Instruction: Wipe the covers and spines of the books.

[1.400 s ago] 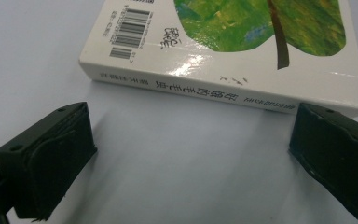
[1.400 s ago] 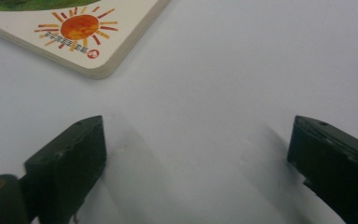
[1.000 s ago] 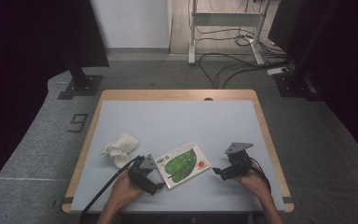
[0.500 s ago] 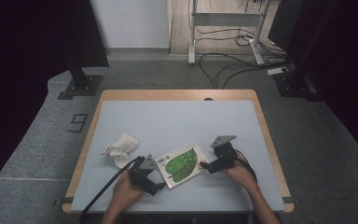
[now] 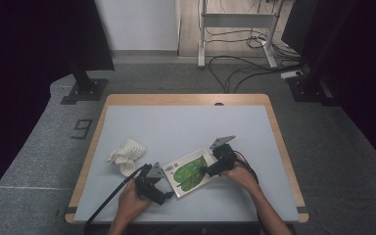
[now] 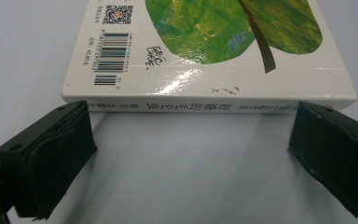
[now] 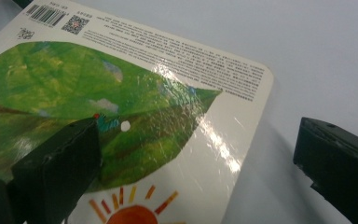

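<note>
Flat on the grey tabletop [image 5: 186, 127], near the middle of its front edge: a picture book [image 5: 188, 171] with a big green leaf on its cover, lying askew to the edges; just left of it, left tongs [image 6: 191, 140] spread wide, both jaws on the bare surface facing the book's spine, close but not touching; at the book's right side, right tongs [image 7: 196, 154] likewise wide open, one jaw over the cover, the other out over bare tabletop; towards the left edge, well apart from the book, a crumpled white cloth [image 5: 126, 153]
</note>
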Available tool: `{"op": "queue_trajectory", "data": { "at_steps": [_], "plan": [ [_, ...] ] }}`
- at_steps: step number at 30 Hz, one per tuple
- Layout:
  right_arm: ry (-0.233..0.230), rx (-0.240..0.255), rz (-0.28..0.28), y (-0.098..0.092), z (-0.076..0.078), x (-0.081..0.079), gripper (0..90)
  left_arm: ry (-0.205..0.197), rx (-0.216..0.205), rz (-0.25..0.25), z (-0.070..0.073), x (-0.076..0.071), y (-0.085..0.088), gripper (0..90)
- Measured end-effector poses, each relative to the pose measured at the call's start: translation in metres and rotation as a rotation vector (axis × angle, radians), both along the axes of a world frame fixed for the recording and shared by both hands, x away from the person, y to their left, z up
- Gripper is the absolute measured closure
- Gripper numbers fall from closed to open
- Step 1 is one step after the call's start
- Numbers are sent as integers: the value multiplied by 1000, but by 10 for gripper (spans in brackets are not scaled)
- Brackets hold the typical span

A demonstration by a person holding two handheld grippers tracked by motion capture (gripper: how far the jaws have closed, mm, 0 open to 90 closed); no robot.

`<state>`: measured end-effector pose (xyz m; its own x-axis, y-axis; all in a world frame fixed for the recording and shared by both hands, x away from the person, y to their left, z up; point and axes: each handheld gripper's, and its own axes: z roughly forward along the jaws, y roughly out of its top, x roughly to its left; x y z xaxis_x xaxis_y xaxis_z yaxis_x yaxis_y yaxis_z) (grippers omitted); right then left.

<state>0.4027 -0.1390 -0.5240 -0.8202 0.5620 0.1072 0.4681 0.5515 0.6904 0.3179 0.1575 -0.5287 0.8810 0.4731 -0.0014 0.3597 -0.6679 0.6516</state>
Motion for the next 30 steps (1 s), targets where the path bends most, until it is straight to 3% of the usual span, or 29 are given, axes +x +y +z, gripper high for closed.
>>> {"op": "queue_trajectory", "data": {
  "at_steps": [9, 12, 17, 22, 30],
  "plan": [
    [33, 22, 19, 10, -2, 10, 15, 0, 0, 1, 0, 0, 0, 0],
    [51, 44, 33, 13, -2, 11, 16, 1, -1, 0, 0, 0, 0, 0],
    [91, 88, 9, 12, -1, 13, 18, 2, -1, 1, 0, 0, 0, 0],
    [64, 89, -6, 14, 0, 10, 19, 3, -3, 4, 0, 0, 0, 0],
    [55, 163, -29, 9, 14, 6, 19, 3, -3, 4, 0, 0, 0, 0]
  ]
}}
